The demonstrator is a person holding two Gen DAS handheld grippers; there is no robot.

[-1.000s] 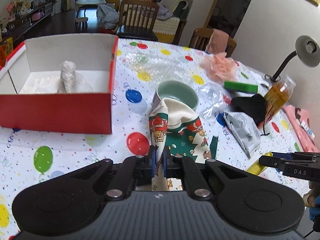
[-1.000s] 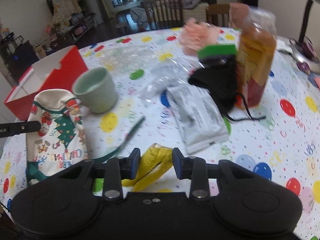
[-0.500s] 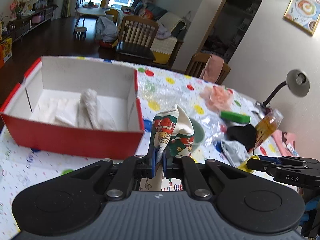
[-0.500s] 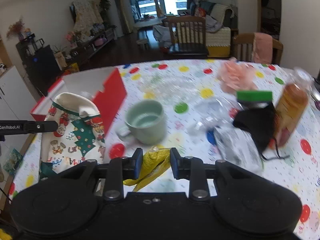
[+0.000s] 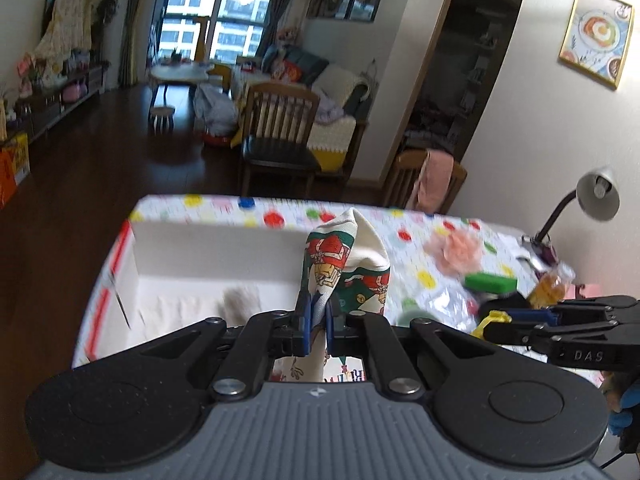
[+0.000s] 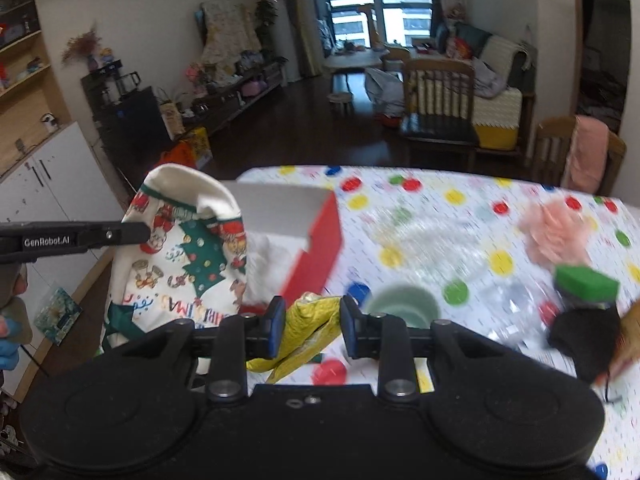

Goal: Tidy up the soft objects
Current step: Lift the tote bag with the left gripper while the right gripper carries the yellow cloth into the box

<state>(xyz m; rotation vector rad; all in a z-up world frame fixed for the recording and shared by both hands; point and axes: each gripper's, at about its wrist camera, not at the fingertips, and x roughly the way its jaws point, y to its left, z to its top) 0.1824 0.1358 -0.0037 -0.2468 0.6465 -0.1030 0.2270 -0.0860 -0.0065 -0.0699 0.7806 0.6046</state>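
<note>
My left gripper (image 5: 316,320) is shut on a cream Christmas-print cloth bag (image 5: 348,256), which hangs in the air in front of the red box (image 5: 132,256). The box is white inside and holds a pale fluffy cloth (image 5: 240,300). In the right wrist view the same bag (image 6: 188,248) dangles at the left beside the box's red wall (image 6: 320,248). My right gripper (image 6: 312,324) is shut on a crumpled yellow piece (image 6: 304,344), held above the table. In the left wrist view that gripper (image 5: 492,324) reaches in from the right, level with my left.
On the balloon-print tablecloth (image 6: 440,200) stand a green mug (image 6: 404,312), a pink puff (image 6: 556,232), a green sponge (image 6: 586,282), a black mask (image 6: 584,336) and clear plastic wrap. An amber bottle (image 5: 548,284) and a desk lamp (image 5: 598,194) are at the right. Chairs stand behind the table.
Both grippers have risen and swung left toward the red box. The Christmas bag and the yellow piece came up off the table with them. The mug now lies below and behind.
</note>
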